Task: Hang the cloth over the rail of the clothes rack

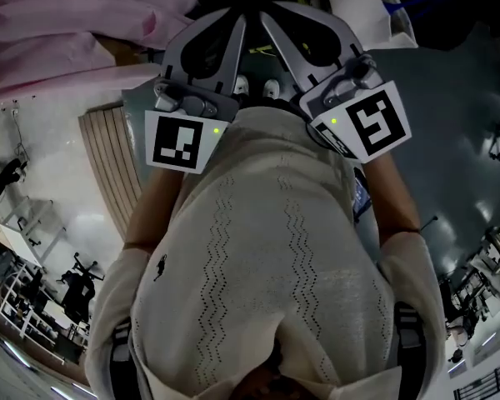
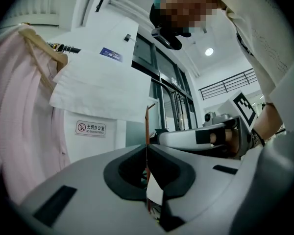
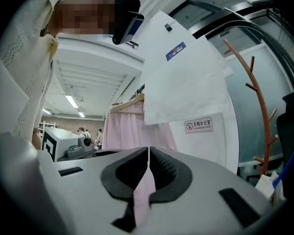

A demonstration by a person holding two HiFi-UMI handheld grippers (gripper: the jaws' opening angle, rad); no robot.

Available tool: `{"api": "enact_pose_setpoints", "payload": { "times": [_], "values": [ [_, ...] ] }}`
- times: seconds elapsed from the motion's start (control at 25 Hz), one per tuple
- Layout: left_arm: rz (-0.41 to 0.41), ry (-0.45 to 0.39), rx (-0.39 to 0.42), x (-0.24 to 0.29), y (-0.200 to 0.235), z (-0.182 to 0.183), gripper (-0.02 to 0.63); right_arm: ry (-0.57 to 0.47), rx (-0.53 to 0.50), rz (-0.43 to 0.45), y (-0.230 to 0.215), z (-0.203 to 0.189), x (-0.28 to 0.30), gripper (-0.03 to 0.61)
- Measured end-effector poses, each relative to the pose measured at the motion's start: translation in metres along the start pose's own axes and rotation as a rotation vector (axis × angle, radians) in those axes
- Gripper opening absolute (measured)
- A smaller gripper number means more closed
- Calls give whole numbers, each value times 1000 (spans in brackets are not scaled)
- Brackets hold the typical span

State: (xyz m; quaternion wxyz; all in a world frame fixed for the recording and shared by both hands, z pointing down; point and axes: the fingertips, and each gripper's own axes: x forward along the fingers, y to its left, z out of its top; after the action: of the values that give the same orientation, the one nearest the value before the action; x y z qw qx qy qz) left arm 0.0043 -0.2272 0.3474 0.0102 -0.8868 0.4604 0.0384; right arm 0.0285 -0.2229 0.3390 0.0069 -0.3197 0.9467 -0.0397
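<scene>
Right gripper (image 3: 148, 153): jaws clamped on a thin pale pink cloth strip (image 3: 141, 197).
Left gripper (image 2: 147, 151): jaws together, pinching a small white fabric scrap (image 2: 154, 192).
Rail (image 2: 64, 47): large white cloth sheet (image 2: 103, 82) hangs high, beside a pink garment (image 2: 19, 126) on a wooden hanger (image 2: 41, 43).
Person (image 1: 267, 323): cream knit sweater (image 1: 258, 223), both grippers raised before chest.
</scene>
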Motion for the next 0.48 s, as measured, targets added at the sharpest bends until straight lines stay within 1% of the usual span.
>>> {"api": "enact_pose_setpoints", "payload": {
  "times": [0.12,0.32,0.48],
  "values": [
    [-13,16,-14,-4,-5,-7,15,8,2,0,2,-3,-3,26],
    [-25,26,-28,-8,-13,-14,15,5,28,-26,5,-8,-9,26],
    [-16,25,-27,-14,-13,-14,15,31,25,-2,15,-15,-13,26]
  ]
}}
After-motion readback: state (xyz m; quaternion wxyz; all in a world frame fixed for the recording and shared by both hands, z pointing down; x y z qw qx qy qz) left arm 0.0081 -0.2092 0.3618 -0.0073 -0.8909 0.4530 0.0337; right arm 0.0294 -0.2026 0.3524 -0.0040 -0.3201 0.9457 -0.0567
